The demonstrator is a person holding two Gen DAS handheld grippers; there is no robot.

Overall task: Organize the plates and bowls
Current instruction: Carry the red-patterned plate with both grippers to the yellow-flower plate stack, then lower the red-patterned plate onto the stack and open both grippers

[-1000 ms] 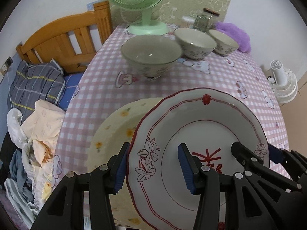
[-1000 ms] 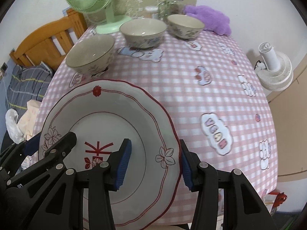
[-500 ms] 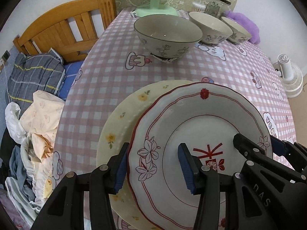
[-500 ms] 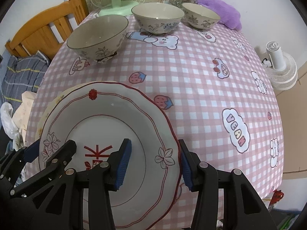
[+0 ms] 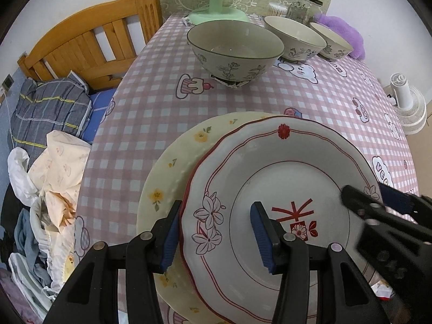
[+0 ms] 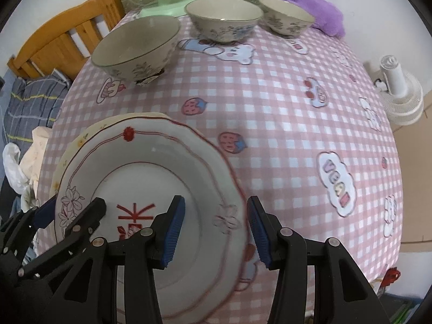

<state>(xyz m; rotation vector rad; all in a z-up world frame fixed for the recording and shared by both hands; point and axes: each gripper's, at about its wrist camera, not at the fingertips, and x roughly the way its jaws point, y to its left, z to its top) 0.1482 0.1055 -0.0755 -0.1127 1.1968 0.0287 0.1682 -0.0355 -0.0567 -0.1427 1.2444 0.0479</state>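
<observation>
The left gripper (image 5: 214,232) pinches the left rim of the white plate (image 5: 272,178); the right gripper (image 6: 216,229) pinches its right rim. The plate lies over a yellow plate (image 5: 172,172). Beyond the fingers, three bowls (image 5: 235,48) stand on the checked tablecloth (image 6: 270,108).

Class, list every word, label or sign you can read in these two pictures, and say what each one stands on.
"VEGAN" – on a cloud-shaped sticker printed on the pink checked tablecloth.
A red character-like mark – in the middle of the white red-rimmed plate; it is a sign, not a word I can read.
A small label under the nearest bowl is too small to read.
Nothing else carries legible text.
</observation>
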